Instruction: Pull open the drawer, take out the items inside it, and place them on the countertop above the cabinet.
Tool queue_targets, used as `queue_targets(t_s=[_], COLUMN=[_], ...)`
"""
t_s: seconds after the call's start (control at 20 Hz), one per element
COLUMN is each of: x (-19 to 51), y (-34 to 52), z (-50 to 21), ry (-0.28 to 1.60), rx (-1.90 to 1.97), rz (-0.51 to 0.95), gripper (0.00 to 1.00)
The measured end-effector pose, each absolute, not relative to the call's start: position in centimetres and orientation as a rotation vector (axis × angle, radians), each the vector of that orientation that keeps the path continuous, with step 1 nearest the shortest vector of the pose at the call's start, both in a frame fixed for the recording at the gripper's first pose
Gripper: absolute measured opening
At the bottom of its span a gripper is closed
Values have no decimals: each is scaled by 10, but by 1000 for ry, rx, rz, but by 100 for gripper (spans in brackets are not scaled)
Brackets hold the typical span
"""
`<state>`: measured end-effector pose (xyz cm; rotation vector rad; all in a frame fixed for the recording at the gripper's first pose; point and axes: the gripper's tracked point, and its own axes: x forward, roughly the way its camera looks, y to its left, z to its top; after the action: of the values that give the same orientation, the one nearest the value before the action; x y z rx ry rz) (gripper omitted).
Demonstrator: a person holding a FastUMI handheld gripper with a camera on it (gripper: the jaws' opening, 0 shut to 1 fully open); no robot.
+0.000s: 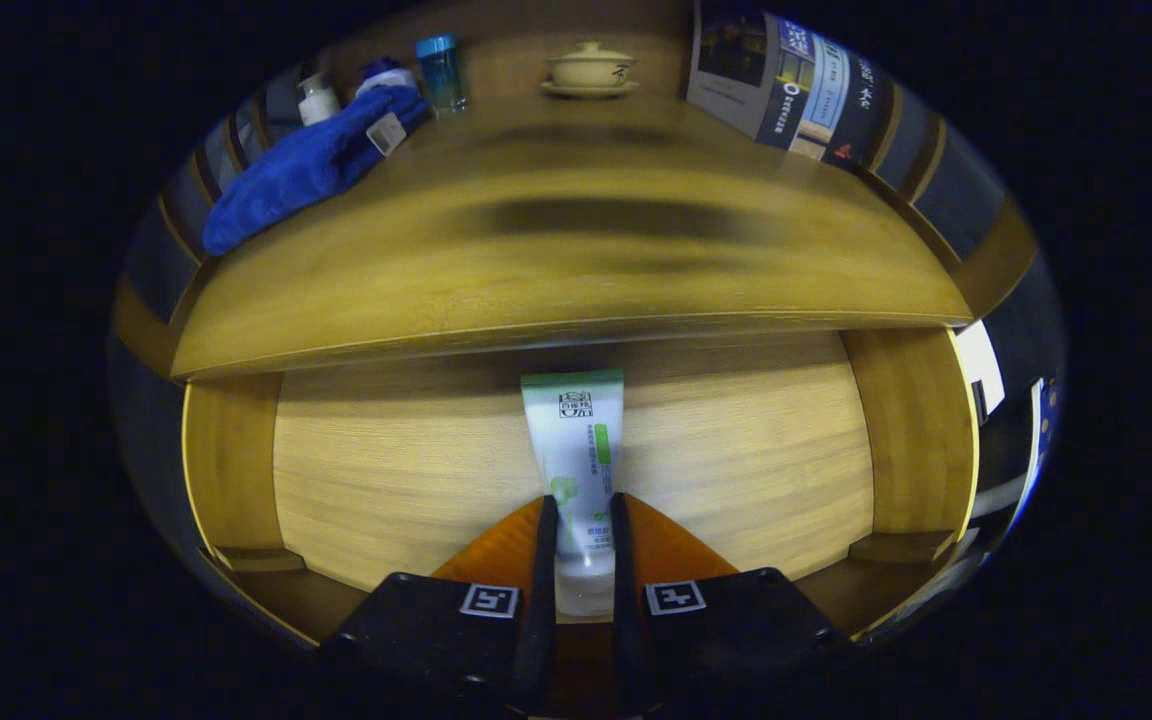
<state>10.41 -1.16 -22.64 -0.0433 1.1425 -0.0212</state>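
A white and green tube (576,450) lies lengthwise in the open wooden drawer (736,450), its crimped end pointing toward the cabinet. My gripper (581,515) has both fingers pressed on the tube's lower half, near the clear cap end. The rest of the tube sticks out ahead of the fingertips. Above the drawer runs the wooden countertop (576,260).
On the countertop's far left lie a blue cloth (306,165), a small white bottle (317,100) and a blue-capped jar (440,72). A lidded cream cup on a saucer (591,70) stands at the back middle. Printed boxes (786,85) stand at the back right. The drawer's side walls (231,465) flank the tube.
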Motion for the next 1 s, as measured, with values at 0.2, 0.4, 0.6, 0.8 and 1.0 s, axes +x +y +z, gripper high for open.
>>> queue_targets(t_s=[0.2,0.4,0.6,0.8,1.0], x=[91,80,73,71,68], y=[-16,-14,-11,-6,1], z=[-202,-183,-169,-153,-136], ry=[1108,1070,1034,1015,999], rx=[-32,-21,-30,-37,-44], rz=[-4,4,14,36,61], gripper=[32,32,32,32,32])
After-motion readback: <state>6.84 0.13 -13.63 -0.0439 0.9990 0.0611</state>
